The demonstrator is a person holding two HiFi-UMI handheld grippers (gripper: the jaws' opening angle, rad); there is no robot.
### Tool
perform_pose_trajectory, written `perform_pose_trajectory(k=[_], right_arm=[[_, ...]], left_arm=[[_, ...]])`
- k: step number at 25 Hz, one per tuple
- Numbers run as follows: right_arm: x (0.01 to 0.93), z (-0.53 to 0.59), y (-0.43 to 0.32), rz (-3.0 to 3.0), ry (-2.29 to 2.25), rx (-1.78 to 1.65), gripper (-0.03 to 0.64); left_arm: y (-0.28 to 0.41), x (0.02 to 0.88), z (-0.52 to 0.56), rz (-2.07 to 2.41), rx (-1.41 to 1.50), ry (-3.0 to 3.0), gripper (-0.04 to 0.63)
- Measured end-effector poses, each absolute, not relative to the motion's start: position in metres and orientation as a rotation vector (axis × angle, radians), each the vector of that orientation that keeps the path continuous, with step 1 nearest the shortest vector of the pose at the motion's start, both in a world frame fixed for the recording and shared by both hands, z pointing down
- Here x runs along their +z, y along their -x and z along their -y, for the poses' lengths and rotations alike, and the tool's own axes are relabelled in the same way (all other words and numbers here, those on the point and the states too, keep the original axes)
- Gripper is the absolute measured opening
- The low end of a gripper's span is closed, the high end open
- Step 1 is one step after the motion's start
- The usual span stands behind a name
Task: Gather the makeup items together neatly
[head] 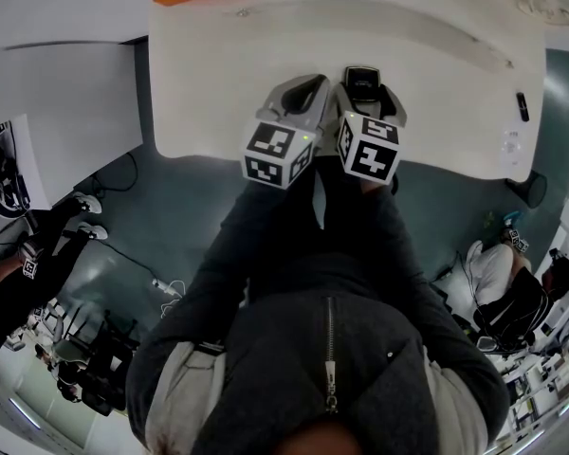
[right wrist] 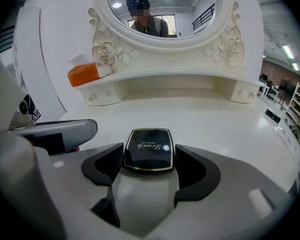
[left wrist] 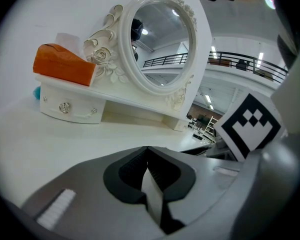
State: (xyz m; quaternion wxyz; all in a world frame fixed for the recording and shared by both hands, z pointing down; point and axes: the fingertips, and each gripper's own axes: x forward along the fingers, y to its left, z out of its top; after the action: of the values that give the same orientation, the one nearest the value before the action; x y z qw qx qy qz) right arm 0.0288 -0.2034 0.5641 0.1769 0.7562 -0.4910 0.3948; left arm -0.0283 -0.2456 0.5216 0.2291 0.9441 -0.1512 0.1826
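Step in hand: carrying. The right gripper [right wrist: 149, 160] has a makeup item aboard and hangs over the dressing table [right wrist: 210, 119], so by my read this is the carry stage, not the pickup.
Task item: black compact [right wrist: 149, 149] with a gold rim, flat, lid up, lower centre of the right gripper view. In the head view it sits upper centre, above the table's front edge.
Right gripper: clamped on the compact, one dark pad against each side.
Left gripper: the left gripper [left wrist: 149, 166] has its jaws pressed together with nothing between them. It sits lower centre of its own view, just beside the right one.
Other items: a small dark stick-like thing [head: 522, 106] lies far right on the tabletop. I can't tell what it is.
Backdrop: an oval mirror [left wrist: 162, 39] at upper centre, and an orange tissue box [left wrist: 62, 64] on the shelf at upper left.
Next move: pick a gathering spot on the bare tabletop, lower the compact flat, then part the jaws without nudging it. The free left gripper looks ready for the next piece.
Writing: gold script on the compact lid seems to read "La mei la". The smaller line by it is too fine to read.
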Motion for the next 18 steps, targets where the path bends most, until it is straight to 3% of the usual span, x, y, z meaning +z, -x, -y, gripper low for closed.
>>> perform_pose_trajectory(k=[7,13,18], right_arm=[[0.556,0.204,-0.03,1.446,-2.136,1.105,0.387],[0.532,0.199,-0.025,1.518,-2.157,1.057,0.385],[0.493,0.201,-0.033,1.583,-2.235,0.929,0.172]], left_arm=[[0.029,0.518,0.246,0.427,0.492,-2.602,0.009],[0.029,0.504,0.245,0.438,0.467,-2.618,0.009],[0.033,0.48,0.253,0.483,0.41,-2.636,0.009]])
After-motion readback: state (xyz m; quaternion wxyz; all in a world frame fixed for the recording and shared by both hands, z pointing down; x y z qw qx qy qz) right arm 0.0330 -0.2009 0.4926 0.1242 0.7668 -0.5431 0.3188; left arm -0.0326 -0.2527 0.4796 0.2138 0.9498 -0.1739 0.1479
